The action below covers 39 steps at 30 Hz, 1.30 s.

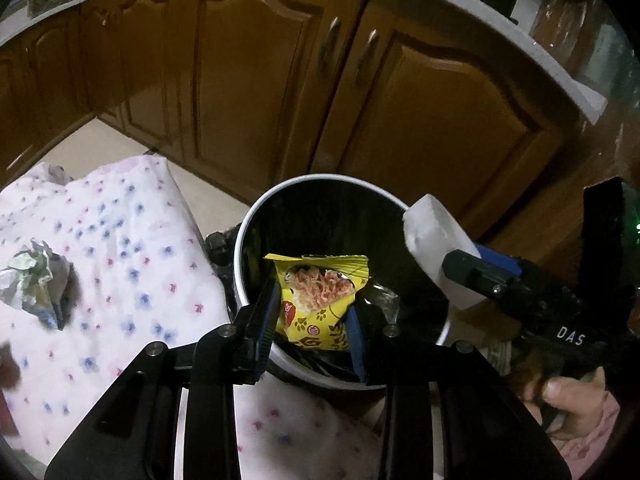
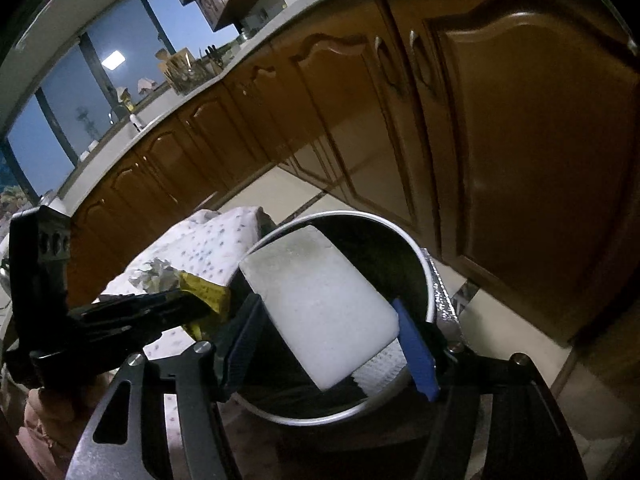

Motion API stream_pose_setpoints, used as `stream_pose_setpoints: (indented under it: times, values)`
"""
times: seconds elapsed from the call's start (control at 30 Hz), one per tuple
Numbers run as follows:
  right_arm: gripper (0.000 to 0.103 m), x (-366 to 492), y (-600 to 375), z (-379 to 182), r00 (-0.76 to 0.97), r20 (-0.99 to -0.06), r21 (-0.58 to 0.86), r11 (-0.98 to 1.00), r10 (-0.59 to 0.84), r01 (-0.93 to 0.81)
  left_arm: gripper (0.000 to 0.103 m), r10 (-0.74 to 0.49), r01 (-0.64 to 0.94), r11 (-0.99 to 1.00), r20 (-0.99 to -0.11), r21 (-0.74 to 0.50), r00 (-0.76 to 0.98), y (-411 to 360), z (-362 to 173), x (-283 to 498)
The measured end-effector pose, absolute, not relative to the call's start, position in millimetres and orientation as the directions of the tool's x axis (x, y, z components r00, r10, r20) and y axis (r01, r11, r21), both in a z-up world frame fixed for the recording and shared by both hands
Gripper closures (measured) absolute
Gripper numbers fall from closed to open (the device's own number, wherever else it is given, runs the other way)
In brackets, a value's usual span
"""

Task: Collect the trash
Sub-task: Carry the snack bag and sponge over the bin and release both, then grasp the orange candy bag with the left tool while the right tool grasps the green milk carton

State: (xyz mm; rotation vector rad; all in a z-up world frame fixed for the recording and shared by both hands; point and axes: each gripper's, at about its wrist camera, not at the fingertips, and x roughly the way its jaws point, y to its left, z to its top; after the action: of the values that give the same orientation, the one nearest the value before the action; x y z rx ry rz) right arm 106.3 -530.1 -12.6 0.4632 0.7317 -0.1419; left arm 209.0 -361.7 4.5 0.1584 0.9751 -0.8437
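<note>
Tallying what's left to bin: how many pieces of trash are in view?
3. The yellow noodle wrapper in the left gripper and the white foam block in the right gripper, both over the bin; a crumpled paper on the floral cloth. More may be hidden.

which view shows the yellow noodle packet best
The left wrist view: the yellow noodle packet sits centred between the left tongs, print legible, over the trash bin. The right wrist view shows only a yellow edge behind the left tongs.

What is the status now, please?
Left gripper shut on yellow noodle wrapper, over bin. Right gripper shut on white foam block, also over bin. Crumpled paper remains on cloth.
</note>
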Motion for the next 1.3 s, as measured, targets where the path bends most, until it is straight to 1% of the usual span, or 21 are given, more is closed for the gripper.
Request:
stream_pose_setpoints:
  times: [0.07, 0.13, 0.2, 0.23, 0.3, 0.37, 0.57, 0.73, 0.8, 0.83, 1.13, 1.3]
  values:
    - [0.034, 109.0, -533.2, -14.5, 0.735, -0.677, 0.356, 0.889, 0.033, 0.288, 0.066, -0.555, 0.69, 0.682, -0.786, -0.242, 0.273, -363.8, 0.8, 210.8]
    - [0.033, 111.7, -537.2, -15.0, 0.736, -0.677, 0.36, 0.886, 0.034, 0.291, 0.062, -0.557, 0.688, 0.682, -0.786, -0.248, 0.269, -364.7, -1.6, 211.7]
    - [0.028, 115.0, -539.7, -15.7, 0.735, -0.676, 0.375, 0.88, 0.045, 0.291, 0.049, -0.565, 0.69, 0.676, -0.784, -0.258, 0.259, -366.3, -2.5, 211.8]
    - [0.028, 116.1, -541.2, -16.1, 0.735, -0.676, 0.385, 0.875, 0.052, 0.292, 0.04, -0.565, 0.691, 0.676, -0.783, -0.257, 0.262, -366.6, -2.7, 211.4]
    - [0.028, 116.5, -541.5, -15.2, 0.74, -0.67, 0.395, 0.872, 0.059, 0.289, 0.038, -0.573, 0.697, 0.669, -0.776, -0.258, 0.263, -365.2, -2.4, 209.4]
    - [0.028, 114.9, -540.6, -14.6, 0.745, -0.665, 0.397, 0.87, 0.054, 0.291, 0.029, -0.577, 0.7, 0.664, -0.775, -0.262, 0.257, -363.2, -3.2, 208.0]
    - [0.028, 101.3, -532.4, -9.7, 0.776, -0.628, 0.423, 0.862, 0.055, 0.28, 0.029, -0.597, 0.671, 0.681, -0.753, -0.294, 0.277, -336.8, -1.6, 200.8]
    - [0.027, 89.6, -514.6, -8.4, 0.801, -0.595, 0.456, 0.85, 0.07, 0.265, 0.029, -0.603, 0.623, 0.717, -0.726, -0.313, 0.33, -292.1, 1.8, 188.2]
    - [0.023, 86.2, -501.0, -9.2, 0.81, -0.581, 0.469, 0.848, 0.086, 0.246, 0.028, -0.604, 0.598, 0.733, -0.713, -0.323, 0.356, -269.9, 2.3, 182.5]
    - [0.022, 85.5, -494.6, -9.5, 0.812, -0.576, 0.472, 0.849, 0.093, 0.237, 0.028, -0.6, 0.588, 0.741, -0.711, -0.324, 0.366, -260.4, 2.4, 180.3]
    - [0.022, 93.7, -417.5, -15.9, 0.801, -0.554, 0.505, 0.857, 0.228, 0.105, 0.027, -0.521, 0.445, 0.839, -0.697, -0.313, 0.492, -154.1, 4.0, 158.2]
    - [0.022, 102.8, -372.1, -16.5, 0.775, -0.553, 0.507, 0.861, 0.306, 0.022, 0.027, -0.487, 0.373, 0.869, -0.697, -0.325, 0.526, -101.1, 0.7, 146.5]
